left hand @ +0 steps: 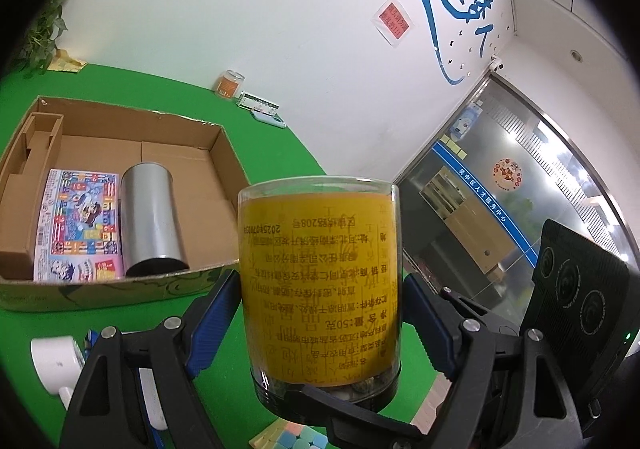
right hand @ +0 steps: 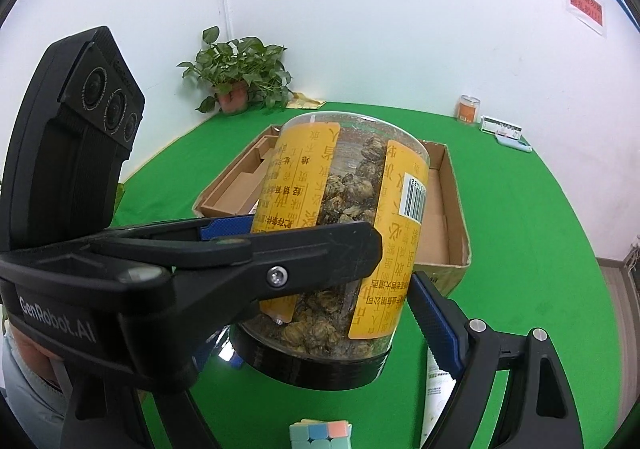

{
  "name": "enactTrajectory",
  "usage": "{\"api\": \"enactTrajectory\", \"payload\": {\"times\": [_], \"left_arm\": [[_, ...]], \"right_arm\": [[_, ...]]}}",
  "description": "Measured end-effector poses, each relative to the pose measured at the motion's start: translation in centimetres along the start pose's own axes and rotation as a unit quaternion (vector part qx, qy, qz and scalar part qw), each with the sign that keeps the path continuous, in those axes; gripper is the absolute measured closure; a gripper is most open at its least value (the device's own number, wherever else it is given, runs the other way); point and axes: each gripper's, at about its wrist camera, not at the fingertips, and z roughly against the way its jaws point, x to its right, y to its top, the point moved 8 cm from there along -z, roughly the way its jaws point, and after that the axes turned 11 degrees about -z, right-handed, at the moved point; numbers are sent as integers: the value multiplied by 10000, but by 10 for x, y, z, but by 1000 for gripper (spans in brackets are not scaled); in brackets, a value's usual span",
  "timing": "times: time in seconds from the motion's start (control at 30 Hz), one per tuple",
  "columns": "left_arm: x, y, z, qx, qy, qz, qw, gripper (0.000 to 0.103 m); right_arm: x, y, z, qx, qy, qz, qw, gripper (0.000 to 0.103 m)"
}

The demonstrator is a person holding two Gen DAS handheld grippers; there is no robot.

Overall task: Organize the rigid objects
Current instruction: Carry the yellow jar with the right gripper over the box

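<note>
A clear jar with a yellow label [left hand: 320, 285] and a black lid is held upside down above the green table. My left gripper [left hand: 318, 313] is shut on it, blue pads on both sides. In the right wrist view the same jar [right hand: 340, 233] shows dried flowers inside, with the left gripper's black finger across it. My right gripper [right hand: 332, 289] stands around the jar; only its right blue pad [right hand: 436, 329] shows, slightly off the glass. A cardboard box [left hand: 224, 153] to the left holds a silver can [left hand: 150, 221] and a colourful packet [left hand: 78, 225].
A pastel cube [right hand: 320, 433] lies on the green table below the jar. A white device [left hand: 56, 361] sits at lower left. A small orange jar [right hand: 469, 109], a plant [right hand: 240, 77] and small white items [right hand: 504, 129] stand by the wall. A glass door is at right.
</note>
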Motion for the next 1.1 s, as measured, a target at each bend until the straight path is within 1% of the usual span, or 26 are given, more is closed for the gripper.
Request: {"api": "enactTrajectory", "payload": {"times": [0.17,0.63,0.7,0.77,0.9,1.03,1.1], "left_arm": [[-9,9,-8,18,-40,-7,10000,21],[-44,40,-47,-174,-44,-14,9998,21],[-53,41,-53,-257,-25,35,9997,21],[-61,43,-60,-333,19,73,9994,21],[-81,47,-76,-557,129,232,9981,21],[-103,54,-93,-805,428,395,9951,21],[-119,53,-102,-1067,583,588,9908,21]], "right_arm": [[4,8,-6,23,-49,12,10000,18],[14,27,-45,-56,-138,-119,9998,18],[16,29,-55,-96,-176,-123,9997,18],[15,22,-56,-127,-207,-138,9996,18],[18,30,-77,-304,-114,-184,9993,18],[28,41,-102,-562,170,-206,9981,18],[32,45,-117,-768,358,-249,9961,18]]}}
